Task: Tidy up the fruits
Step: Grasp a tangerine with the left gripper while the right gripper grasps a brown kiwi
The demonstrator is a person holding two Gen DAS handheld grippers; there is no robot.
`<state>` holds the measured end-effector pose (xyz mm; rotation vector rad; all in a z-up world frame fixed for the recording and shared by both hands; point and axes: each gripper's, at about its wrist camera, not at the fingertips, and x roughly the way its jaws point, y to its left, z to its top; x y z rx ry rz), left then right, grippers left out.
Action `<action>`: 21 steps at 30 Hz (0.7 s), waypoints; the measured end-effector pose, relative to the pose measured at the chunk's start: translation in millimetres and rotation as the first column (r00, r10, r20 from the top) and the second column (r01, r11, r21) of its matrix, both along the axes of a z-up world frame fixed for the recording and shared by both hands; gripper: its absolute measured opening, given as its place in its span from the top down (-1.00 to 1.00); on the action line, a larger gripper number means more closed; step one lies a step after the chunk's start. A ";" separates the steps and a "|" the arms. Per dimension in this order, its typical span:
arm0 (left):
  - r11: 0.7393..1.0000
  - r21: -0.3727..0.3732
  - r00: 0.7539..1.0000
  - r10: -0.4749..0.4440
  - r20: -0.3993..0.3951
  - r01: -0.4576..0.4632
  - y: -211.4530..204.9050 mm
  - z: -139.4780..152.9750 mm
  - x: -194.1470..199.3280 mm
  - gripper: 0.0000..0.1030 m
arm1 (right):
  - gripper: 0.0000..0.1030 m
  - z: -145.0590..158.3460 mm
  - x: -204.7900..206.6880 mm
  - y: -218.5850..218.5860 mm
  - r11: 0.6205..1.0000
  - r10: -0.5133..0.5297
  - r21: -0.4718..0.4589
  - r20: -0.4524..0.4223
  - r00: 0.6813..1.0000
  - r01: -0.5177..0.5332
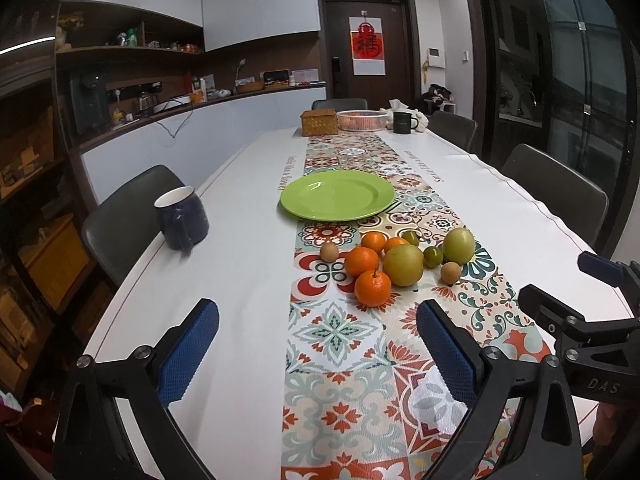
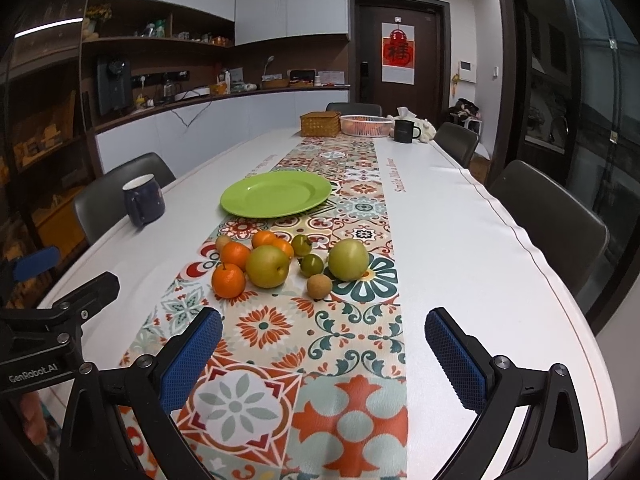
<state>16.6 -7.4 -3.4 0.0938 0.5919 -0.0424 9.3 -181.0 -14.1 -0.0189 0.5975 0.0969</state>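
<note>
On runner (image 2: 352, 360): fruits (image 2: 267, 266) clustered, perhaps strung crosswise; plate (image 2: 276, 194) beyond; both grippers (image 1: 318, 344) (image 2: 323, 350) fingers apart

Counting what we are seeing on the table

We are counting four round orange tangerines (image 2: 228, 280), two large yellow-green pears (image 2: 267, 266), two small dark-green fruits (image 2: 311, 264), two small tan longans (image 2: 319, 286), one round lime-green plate (image 2: 276, 194), two dark mugs (image 2: 143, 199).

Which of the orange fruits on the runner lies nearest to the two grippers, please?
The orange with the little stem on top, at the front of the pile. It sits just left of the big yellow-green fruit; the other oranges lie behind it, toward the green plate.
</note>
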 end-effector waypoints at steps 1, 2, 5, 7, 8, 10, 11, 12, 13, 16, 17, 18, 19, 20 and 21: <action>1.000 0.001 1.000 -0.005 0.000 0.005 -0.8 0.3 2.8 -0.89 | -0.99 -0.1 3.1 -0.4 1.000 0.001 -0.001 -0.002 1.000 -0.001; 1.000 0.002 1.000 -0.011 0.001 0.011 -1.4 0.2 4.9 -0.85 | -0.99 -0.6 6.8 -0.7 1.000 0.003 -0.005 -0.005 1.000 -0.003; 0.999 0.004 0.999 -0.034 -0.010 0.034 -6.2 -1.8 16.7 -0.79 | -0.95 -2.7 17.8 -2.7 1.000 0.007 -0.011 -0.018 1.000 -0.007; 0.999 0.000 0.999 -0.047 -0.022 0.047 -9.0 -3.2 23.8 -0.74 | -0.89 -4.7 26.2 -4.7 1.000 0.013 -0.004 -0.037 0.999 -0.014; 0.999 -0.002 0.998 -0.053 -0.026 0.053 -10.6 -4.1 27.1 -0.71 | -0.87 -6.0 30.7 -5.5 1.000 0.018 0.002 -0.046 0.999 -0.018; 0.998 -0.005 0.997 -0.066 -0.039 0.066 -13.3 -6.8 36.5 -0.67 | -0.80 -8.6 39.8 -6.3 1.000 0.025 0.003 -0.063 0.998 -0.025; 0.998 -0.006 0.997 -0.070 -0.043 0.070 -14.1 -7.9 40.0 -0.64 | -0.78 -9.7 43.3 -6.9 1.000 0.030 0.004 -0.070 0.997 -0.029; 0.997 -0.006 0.996 -0.074 -0.051 0.074 -15.6 -9.6 44.7 -0.62 | -0.74 -11.2 47.5 -7.2 0.999 0.036 0.006 -0.077 0.996 -0.035; 0.997 -0.008 0.995 -0.081 -0.061 0.081 -17.0 -11.7 50.3 -0.59 | -0.70 -13.0 52.1 -7.2 0.999 0.040 0.004 -0.086 0.995 -0.040; 0.995 -0.015 0.991 -0.101 -0.089 0.100 -20.0 -18.4 63.9 -0.50 | -0.64 -18.1 65.2 -5.2 0.998 0.059 -0.004 -0.109 0.992 -0.060; 0.994 -0.018 0.990 -0.106 -0.094 0.104 -20.2 -19.7 66.0 -0.48 | -0.62 -20.0 69.4 -4.5 0.998 0.067 -0.006 -0.116 0.991 -0.068; 0.993 -0.023 0.987 -0.114 -0.111 0.112 -21.4 -23.4 71.9 -0.47 | -0.59 -22.4 74.0 -3.4 0.997 0.075 -0.007 -0.127 0.989 -0.077; 0.993 -0.026 0.985 -0.121 -0.120 0.119 -22.3 -25.9 75.7 -0.44 | -0.54 -24.0 77.2 -2.7 0.997 0.080 -0.007 -0.135 0.988 -0.082; 0.992 -0.028 0.984 -0.125 -0.124 0.123 -23.3 -27.7 77.4 -0.40 | -0.53 -26.4 81.5 -1.9 0.996 0.088 -0.003 -0.145 0.985 -0.090; 0.992 -0.028 0.982 -0.130 -0.135 0.127 -24.1 -30.4 81.6 -0.39 | -0.51 -28.8 85.5 -1.1 0.996 0.093 0.000 -0.154 0.984 -0.094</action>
